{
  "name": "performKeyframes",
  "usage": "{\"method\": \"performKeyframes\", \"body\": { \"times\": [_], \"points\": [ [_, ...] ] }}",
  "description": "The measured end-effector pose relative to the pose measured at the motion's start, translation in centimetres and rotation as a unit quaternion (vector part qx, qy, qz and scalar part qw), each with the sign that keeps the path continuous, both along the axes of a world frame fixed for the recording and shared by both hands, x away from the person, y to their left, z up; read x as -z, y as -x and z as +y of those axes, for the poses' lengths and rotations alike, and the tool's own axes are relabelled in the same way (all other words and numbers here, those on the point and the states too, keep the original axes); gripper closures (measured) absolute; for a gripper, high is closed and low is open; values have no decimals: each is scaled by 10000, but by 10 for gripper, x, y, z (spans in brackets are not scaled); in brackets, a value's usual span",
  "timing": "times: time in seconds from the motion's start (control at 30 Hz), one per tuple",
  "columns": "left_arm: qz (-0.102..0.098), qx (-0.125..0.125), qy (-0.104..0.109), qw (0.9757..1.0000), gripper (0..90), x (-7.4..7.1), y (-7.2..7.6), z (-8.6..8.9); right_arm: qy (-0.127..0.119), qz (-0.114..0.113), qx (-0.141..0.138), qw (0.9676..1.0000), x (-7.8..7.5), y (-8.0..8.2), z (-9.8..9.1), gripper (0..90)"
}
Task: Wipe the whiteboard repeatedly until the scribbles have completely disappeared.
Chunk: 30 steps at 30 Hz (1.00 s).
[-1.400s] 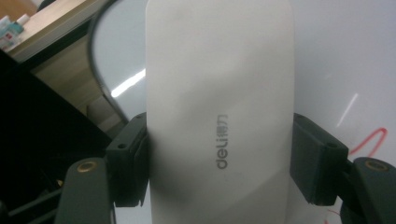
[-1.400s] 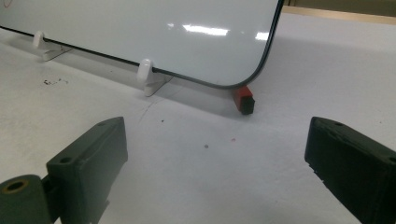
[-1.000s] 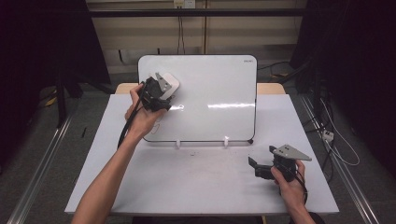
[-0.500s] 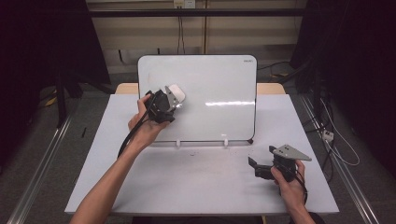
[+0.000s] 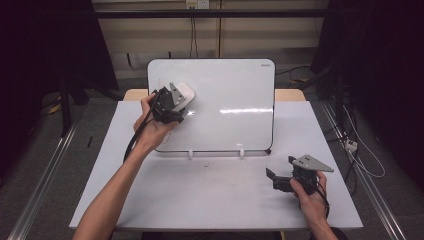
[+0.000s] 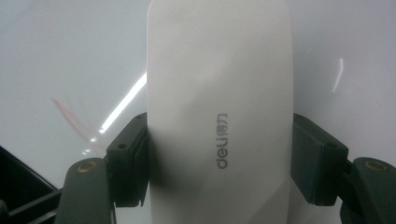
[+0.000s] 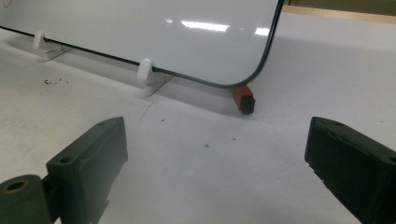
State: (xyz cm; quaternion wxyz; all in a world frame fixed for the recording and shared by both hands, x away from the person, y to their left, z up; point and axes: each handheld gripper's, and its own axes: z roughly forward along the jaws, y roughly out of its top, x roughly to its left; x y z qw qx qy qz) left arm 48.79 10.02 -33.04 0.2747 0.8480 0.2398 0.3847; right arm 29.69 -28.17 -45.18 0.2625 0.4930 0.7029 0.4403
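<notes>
Left hand-held gripper (image 5: 176, 102) pinches white eraser (image 6: 218, 112), pressed against upper-left area of whiteboard (image 5: 235, 85). Right hand-held gripper (image 5: 274, 180) rests on desk (image 5: 210, 195), jaws spread, nothing between.

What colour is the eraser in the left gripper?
White, with grey lettering; the eraser shows best in the left gripper view.

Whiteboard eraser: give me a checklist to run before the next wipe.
1. Left tool clamped on the eraser: ok.
2. Eraser over the whiteboard: ok; pressing on it: cannot tell.
3. Faint red marks left beside the eraser: not ok, not yet wiped.
4. Board seated on its white clips: ok.
5. Right tool open, on the table, clear of the board: ok.
</notes>
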Motion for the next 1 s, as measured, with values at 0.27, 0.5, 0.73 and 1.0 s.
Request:
{"method": "performKeyframes", "body": {
  "times": [0.27, 0.5, 0.73, 1.0],
  "points": [
    [-133, 276, 10, 9995, 312, -27, -26, 13, -19, 14, 7, 10000, 0, 1, 0, 58],
    [-155, 437, -26, 9989, 312, -41, -39, 19, -21, 12, 14, 10000, 0, 0, -1, 58],
    [-188, 430, 26, 9989, 312, -51, -47, 22, -20, 12, 22, 10000, 0, 0, -1, 58],
    [-194, 274, 193, 9992, 312, -44, -45, 26, -18, -12, 6, 10000, 0, 1, -2, 58]
  ]
}}
